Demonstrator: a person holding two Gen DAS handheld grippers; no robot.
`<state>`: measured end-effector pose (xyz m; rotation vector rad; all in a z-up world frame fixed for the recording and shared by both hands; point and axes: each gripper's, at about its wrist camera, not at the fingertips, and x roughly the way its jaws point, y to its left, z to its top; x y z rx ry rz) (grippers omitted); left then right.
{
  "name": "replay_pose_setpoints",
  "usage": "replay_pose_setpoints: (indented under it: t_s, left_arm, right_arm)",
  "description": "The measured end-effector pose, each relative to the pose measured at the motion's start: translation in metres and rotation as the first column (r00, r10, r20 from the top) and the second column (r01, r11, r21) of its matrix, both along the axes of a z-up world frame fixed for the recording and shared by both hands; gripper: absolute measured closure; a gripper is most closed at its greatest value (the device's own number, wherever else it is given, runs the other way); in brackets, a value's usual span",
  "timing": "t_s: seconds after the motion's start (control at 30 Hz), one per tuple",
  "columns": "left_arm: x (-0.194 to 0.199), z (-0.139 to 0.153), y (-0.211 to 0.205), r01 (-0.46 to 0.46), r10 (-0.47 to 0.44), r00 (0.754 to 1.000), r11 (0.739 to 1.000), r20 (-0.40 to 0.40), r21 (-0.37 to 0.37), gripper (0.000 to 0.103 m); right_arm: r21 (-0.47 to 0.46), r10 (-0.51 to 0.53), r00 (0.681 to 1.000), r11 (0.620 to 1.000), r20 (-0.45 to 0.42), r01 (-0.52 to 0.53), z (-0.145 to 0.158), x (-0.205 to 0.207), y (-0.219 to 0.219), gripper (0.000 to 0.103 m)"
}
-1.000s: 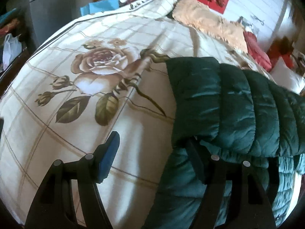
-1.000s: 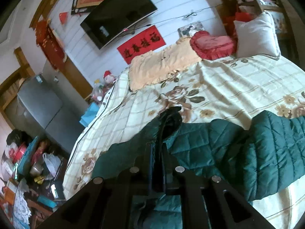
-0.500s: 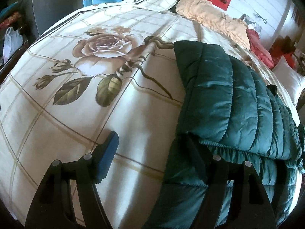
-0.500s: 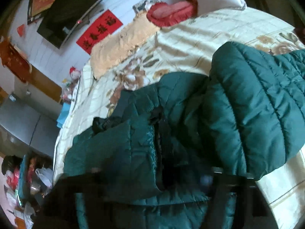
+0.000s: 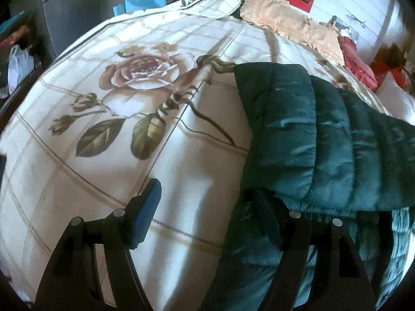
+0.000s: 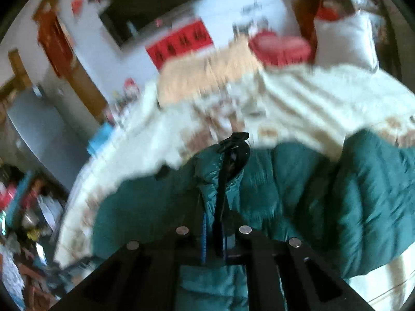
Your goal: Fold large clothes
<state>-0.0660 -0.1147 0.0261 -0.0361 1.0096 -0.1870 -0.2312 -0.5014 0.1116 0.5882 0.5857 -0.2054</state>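
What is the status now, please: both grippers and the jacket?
Left gripper open, over bedspread at jacket edge. Right gripper shut on dark green quilted puffer jacket. Nothing in the way.

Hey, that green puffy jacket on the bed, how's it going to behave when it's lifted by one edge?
The green jacket probably flops and drapes: it already sags in soft folds over the bedspread. Its quilted padding suggests it is bulky but light. The shiny shell looks slippery, so the pinched edge in the right tongs may creep out.

One green jacket (image 5: 324,140), two grippers
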Motion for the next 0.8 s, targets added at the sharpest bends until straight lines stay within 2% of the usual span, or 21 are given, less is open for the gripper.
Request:
replay_pose_setpoints:
  t_s: [0.07,0.13,0.23,0.33,0.43,0.57,0.6,0.63,0.67,0.7,0.8]
  left_arm:
    - [-0.002,-0.003,0.001,-0.009,0.009,1.000,1.000,-0.004,-0.028,0.030]
    - [-0.005,-0.005,0.000,-0.003,0.003,1.000,1.000,0.001,-0.026,0.030]
    - [-0.009,0.000,0.003,0.011,-0.012,1.000,1.000,-0.009,-0.028,0.030]
    - [-0.020,0.015,0.011,0.028,-0.027,0.999,0.999,0.021,-0.027,0.030]
    - [-0.025,0.038,0.019,0.038,-0.034,0.996,0.998,0.082,-0.046,0.030]
    - [-0.007,0.052,0.012,0.044,-0.038,0.996,0.996,0.084,-0.078,0.030]
    - [-0.001,0.052,0.009,0.043,-0.035,0.996,0.995,0.088,-0.091,0.030]
    - [0.008,0.051,0.003,0.042,-0.033,0.996,0.994,0.088,-0.101,0.030]
    - [0.015,0.049,-0.002,0.036,-0.028,0.997,0.995,0.078,-0.098,0.030]
    - [0.024,0.043,-0.009,0.029,-0.024,0.998,0.996,0.056,-0.089,0.030]
    - [0.041,0.030,-0.024,0.017,-0.016,1.000,0.998,0.022,-0.067,0.030]
  right_arm:
    - [-0.040,-0.012,1.000,0.999,-0.001,0.012,0.006,-0.002,-0.002,0.097]
    - [-0.092,-0.034,0.997,0.995,-0.067,0.028,-0.007,0.006,-0.002,0.097]
    - [-0.079,-0.067,0.979,0.996,-0.192,0.052,-0.051,0.023,-0.011,0.097]
    - [-0.042,-0.074,0.962,0.997,-0.264,0.065,-0.084,0.026,-0.019,0.097]
    - [-0.049,-0.059,0.962,0.998,-0.268,0.048,-0.084,0.020,-0.019,0.097]
    - [-0.061,-0.026,0.954,0.998,-0.298,0.009,-0.075,0.021,-0.019,0.095]
    - [-0.064,-0.039,0.951,0.998,-0.307,0.020,-0.073,0.019,-0.019,0.083]
    - [-0.076,-0.073,0.950,0.996,-0.305,0.053,-0.068,0.017,-0.021,0.065]
    - [-0.080,-0.096,0.955,0.994,-0.281,0.076,-0.065,0.013,-0.022,0.061]
    - [-0.078,-0.111,0.963,0.992,-0.244,0.094,-0.059,0.009,-0.022,0.061]
    - [-0.088,-0.102,0.974,0.992,-0.204,0.085,-0.048,0.010,-0.018,0.061]
